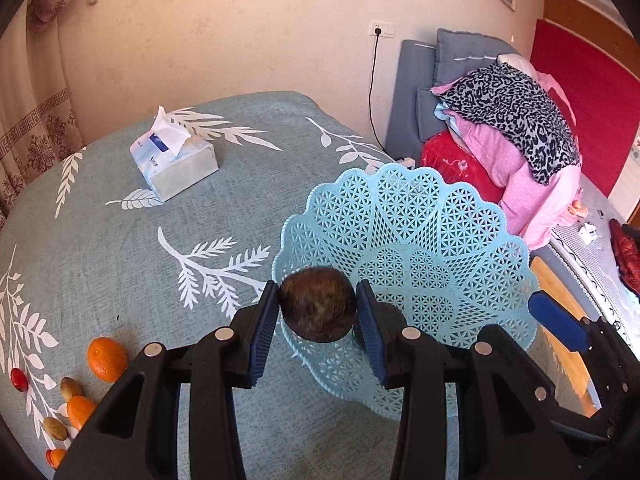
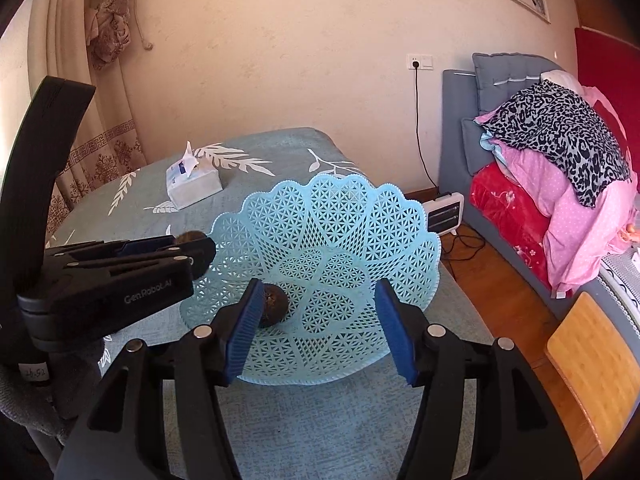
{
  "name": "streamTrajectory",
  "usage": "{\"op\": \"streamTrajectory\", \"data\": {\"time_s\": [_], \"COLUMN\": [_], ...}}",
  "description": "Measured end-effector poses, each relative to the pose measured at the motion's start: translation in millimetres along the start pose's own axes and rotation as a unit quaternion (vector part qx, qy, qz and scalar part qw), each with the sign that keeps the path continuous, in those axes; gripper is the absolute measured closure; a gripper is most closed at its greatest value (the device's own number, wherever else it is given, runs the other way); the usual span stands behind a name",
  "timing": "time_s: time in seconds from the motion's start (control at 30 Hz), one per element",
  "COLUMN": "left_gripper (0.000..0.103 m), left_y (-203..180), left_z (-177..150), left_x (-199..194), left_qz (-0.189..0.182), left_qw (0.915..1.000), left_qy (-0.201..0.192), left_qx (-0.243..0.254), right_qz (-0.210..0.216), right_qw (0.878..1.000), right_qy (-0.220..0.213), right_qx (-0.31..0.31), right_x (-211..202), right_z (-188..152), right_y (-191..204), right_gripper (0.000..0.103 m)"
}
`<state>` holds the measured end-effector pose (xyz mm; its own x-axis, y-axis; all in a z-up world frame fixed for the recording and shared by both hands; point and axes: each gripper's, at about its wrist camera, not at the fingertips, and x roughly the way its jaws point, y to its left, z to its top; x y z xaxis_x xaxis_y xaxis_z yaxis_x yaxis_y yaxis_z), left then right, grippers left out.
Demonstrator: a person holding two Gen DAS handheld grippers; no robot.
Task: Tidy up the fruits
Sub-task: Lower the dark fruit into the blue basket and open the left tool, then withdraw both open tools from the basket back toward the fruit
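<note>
Left gripper (image 1: 317, 312) fingers clamp a dark round fruit (image 1: 316, 304), axis unclear, over the blue basket (image 1: 440, 216); right gripper (image 2: 320, 328) gapes wide.

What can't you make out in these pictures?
Left wrist: the dark brown round fruit in the left gripper is blurred.
Left wrist: small orange and brown fruits, lower left, cut off by gripper body and edge.
Right wrist: second dark fruit in the light blue plastic lattice basket, half hidden by a finger of the right gripper.
</note>
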<state>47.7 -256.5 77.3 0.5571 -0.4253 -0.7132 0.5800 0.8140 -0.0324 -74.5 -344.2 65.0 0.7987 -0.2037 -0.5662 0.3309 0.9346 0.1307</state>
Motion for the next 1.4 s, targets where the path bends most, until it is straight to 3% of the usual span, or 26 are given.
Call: {"op": "streamTrajectory", "data": {"time_s": [0.07,0.1,0.17,0.8,1.4], "left_gripper": [0.031,0.026,0.025,0.016,0.013], "left_y": [0,1,3,26,53], "left_z": [1,2,1,-13,-32], "left_x": [0,-2,-3,-18,-55], "left_qz": [-0.002,-0.002,0.000,0.045,0.117], "left_qw": [1.0000,0.9999,0.9999,0.9983,0.9908], "left_qy": [-0.003,-0.009,-0.014,-0.025,-0.062], "left_qx": [-0.002,-0.005,-0.008,-0.028,-0.030], "right_qz": [0.001,0.001,0.000,0.007,0.048], "right_qw": [1.000,1.000,1.000,1.000,0.998], "right_qy": [0.001,0.001,0.000,0.005,0.018], "right_qx": [0.001,0.002,0.002,-0.011,-0.023], "right_x": [1,1,1,1,1], "right_z": [0,0,0,-1,-5], "right_y": [0,0,-1,12,39], "right_gripper": [0.042,0.041,0.036,0.034,0.034]}}
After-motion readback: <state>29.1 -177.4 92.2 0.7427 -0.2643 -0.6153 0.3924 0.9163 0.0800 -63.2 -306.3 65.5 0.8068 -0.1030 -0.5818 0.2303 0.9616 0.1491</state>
